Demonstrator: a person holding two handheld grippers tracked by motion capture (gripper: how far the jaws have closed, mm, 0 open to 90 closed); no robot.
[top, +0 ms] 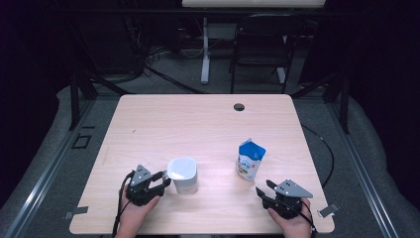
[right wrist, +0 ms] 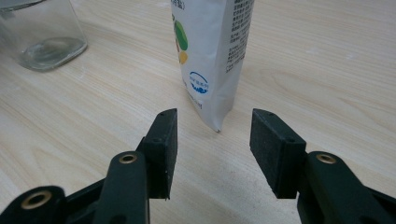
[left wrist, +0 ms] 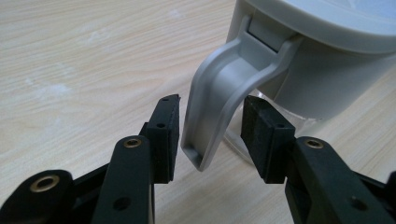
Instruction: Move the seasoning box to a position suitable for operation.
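- Right up close, the left gripper [left wrist: 210,128] has its two black pads either side of the grey handle [left wrist: 219,100] of the jug [top: 182,174]; a sliver of gap shows on each side of the handle, so the jaws are spread around it and not yet pinching.
- The handle curves down from the jug's grey lid [left wrist: 327,18] and ends free, just above the table [top: 198,119].
- From above, the jug stands upright near the front left of the table, a clear glass body under a pale lid, with the left gripper [top: 163,181] just beside it on its left, held by the person's left hand [top: 134,210].
- Over on the other side, the right gripper [right wrist: 212,140] sits with jaws spread wide and nothing between them, only bare wood.
- Just ahead of those jaws stands the carton [right wrist: 212,56], white with green, yellow and blue print, one lower corner turned towards the gripper, near but apart from the pads.
- In the high view the carton [top: 249,159] is upright, blue at its opened top, right of the jug and well apart from it.
- The right gripper [top: 263,191] rests near the front right edge in the person's right hand [top: 292,220], aimed towards the carton.
- The jug's glass base [right wrist: 42,42] peeks in at the top left of the right gripper view.
- Far back on the table, a small dark round hole [top: 239,106] near the rear edge.
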